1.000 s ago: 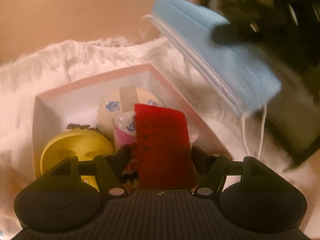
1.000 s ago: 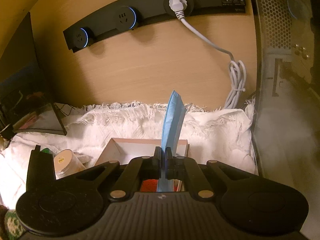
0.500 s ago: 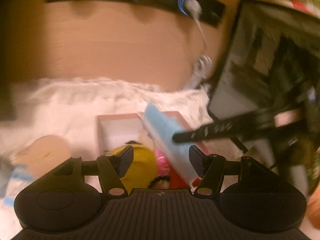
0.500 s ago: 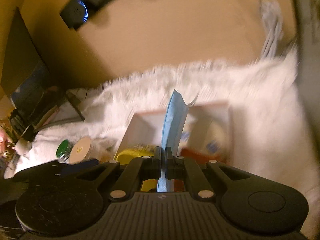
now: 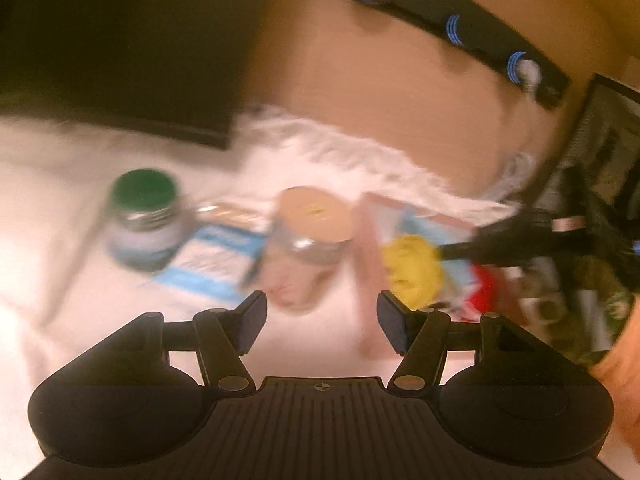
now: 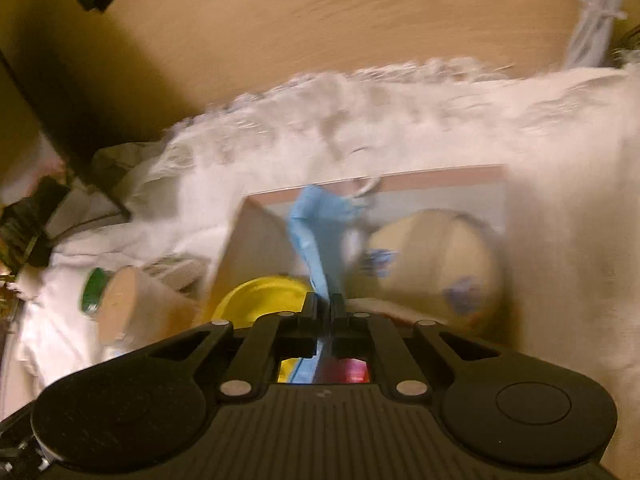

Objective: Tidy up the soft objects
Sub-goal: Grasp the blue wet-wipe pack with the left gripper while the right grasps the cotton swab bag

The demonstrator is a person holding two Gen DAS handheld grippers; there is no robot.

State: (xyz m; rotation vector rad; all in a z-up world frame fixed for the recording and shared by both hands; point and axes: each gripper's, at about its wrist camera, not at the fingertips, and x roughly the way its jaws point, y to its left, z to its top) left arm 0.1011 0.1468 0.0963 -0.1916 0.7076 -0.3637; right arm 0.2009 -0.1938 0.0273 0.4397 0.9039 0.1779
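Observation:
My right gripper (image 6: 330, 304) is shut on a light blue face mask (image 6: 316, 232), which hangs bent into the pink-rimmed box (image 6: 440, 174). Inside the box lie a yellow soft object (image 6: 264, 292), a beige roll with blue marks (image 6: 436, 264) and something red (image 6: 352, 370). In the blurred left wrist view the box (image 5: 368, 248) sits right of centre, with the yellow object (image 5: 412, 268), the mask (image 5: 460, 276) and the right gripper (image 5: 444, 254) reaching in from the right. My left gripper (image 5: 322, 320) is open and holds nothing, left of the box over the white cloth.
A tan-lidded jar (image 5: 312, 240), a green-lidded jar (image 5: 142, 216) and a blue-and-white packet (image 5: 216, 256) stand on the fluffy white cloth (image 6: 560, 200) left of the box. A dark screen (image 5: 120, 40), a socket strip (image 5: 452, 28) and a white cable (image 6: 592, 28) line the wooden back wall.
My left gripper let go of the red item in the box and swung left towards the jars. My right gripper came down, lowering the blue mask into the box.

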